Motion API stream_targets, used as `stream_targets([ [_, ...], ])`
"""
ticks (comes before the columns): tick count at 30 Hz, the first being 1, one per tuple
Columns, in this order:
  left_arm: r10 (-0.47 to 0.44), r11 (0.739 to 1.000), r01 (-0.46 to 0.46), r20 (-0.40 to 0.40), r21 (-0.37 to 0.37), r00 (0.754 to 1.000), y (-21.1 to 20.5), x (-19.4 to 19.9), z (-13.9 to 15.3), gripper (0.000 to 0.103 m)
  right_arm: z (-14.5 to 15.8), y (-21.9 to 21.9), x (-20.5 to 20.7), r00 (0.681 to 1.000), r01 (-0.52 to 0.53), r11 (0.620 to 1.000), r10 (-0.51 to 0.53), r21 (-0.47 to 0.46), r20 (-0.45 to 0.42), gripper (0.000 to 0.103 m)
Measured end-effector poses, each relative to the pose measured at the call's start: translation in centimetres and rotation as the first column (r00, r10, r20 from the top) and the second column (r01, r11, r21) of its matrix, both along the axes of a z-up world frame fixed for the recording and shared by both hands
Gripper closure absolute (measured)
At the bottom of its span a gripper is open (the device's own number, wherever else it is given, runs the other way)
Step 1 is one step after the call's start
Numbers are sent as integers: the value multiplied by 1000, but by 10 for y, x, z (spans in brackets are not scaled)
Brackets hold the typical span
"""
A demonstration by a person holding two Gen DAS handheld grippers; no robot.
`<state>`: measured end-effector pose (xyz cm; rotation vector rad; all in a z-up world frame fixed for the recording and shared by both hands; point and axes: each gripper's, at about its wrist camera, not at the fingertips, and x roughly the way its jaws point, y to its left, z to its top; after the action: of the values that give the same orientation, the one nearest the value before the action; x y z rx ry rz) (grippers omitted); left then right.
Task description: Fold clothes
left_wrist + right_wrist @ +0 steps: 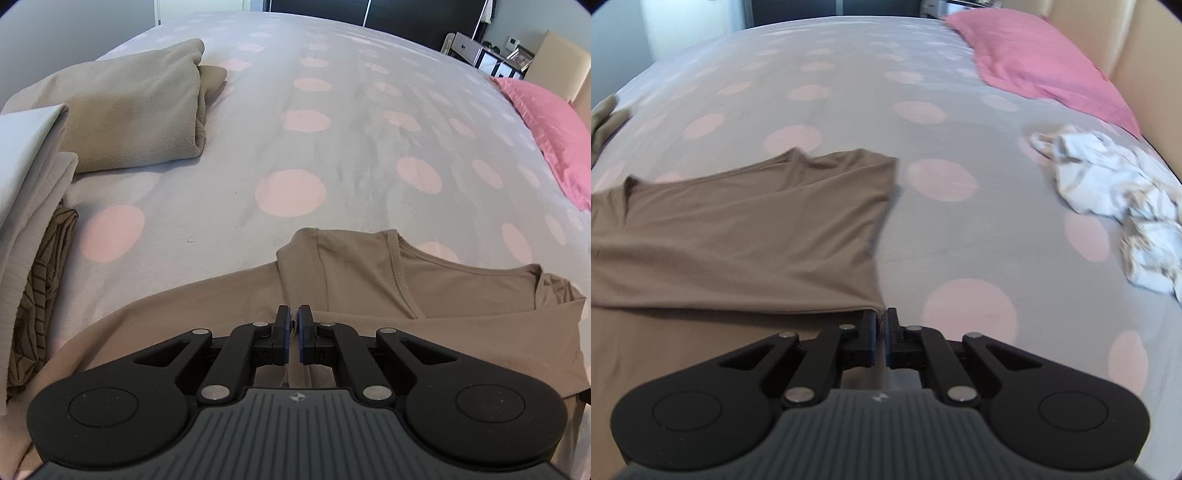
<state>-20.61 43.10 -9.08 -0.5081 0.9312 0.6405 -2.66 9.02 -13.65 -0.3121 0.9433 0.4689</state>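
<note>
Lying along the left edge of the left wrist view, a stack of folded pale cloth (pixel 26 184) rests on a striped garment (pixel 40 295), with a folded beige towel (pixel 129 110) behind it on the dotted bedspread (pixel 332 147). Nearer the camera the tan top (pixel 369 280) is spread flat, its V-neck facing away. The left gripper (pixel 294 319) sits low and level over the top, its jaws nearly together with a thin strip of something between the blue pads; whether that is the top's fabric I cannot tell. A pink pillow (pixel 546 129) lies at the far right.

From the right wrist view the top (pixel 738 236) fills the left half, one layer folded over. The right gripper (pixel 882 321) reaches in level at the fold's near right corner, jaws close together, seemingly pinching that edge. Further right lie crumpled white clothes (pixel 1115 199) and the pillow (pixel 1034 59). No readable writing shows, only a small emblem on each gripper body
</note>
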Motion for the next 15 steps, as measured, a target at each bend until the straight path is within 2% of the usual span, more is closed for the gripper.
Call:
stream_targets([
  [2, -3, 1000, 3, 9, -8, 1000, 0, 0, 0, 102, -3, -4, 4, 1000, 25, 1000, -25, -4, -12, 99],
  [6, -26, 999, 27, -42, 28, 999, -7, 7, -8, 102, -8, -6, 9, 999, 39, 999, -39, -3, -36, 98],
  [9, -23, 1000, 24, -37, 12, 999, -7, 5, -9, 101, -10, -6, 10, 999, 33, 999, -34, -9, -37, 98],
  [11, -20, 1000, 19, -16, -9, 1000, -5, 1, -5, 96, -10, -7, 9, 999, 26, 1000, -26, -8, -33, 97],
  [13, -16, 999, 17, 7, -30, 1000, -4, -3, -2, 85, -8, -8, 9, 999, 21, 1000, -22, -6, -32, 97],
  [15, -27, 998, 29, 35, -55, 999, -5, -6, 2, 81, -3, -9, 13, 999, 30, 999, -30, 11, -41, 94],
])
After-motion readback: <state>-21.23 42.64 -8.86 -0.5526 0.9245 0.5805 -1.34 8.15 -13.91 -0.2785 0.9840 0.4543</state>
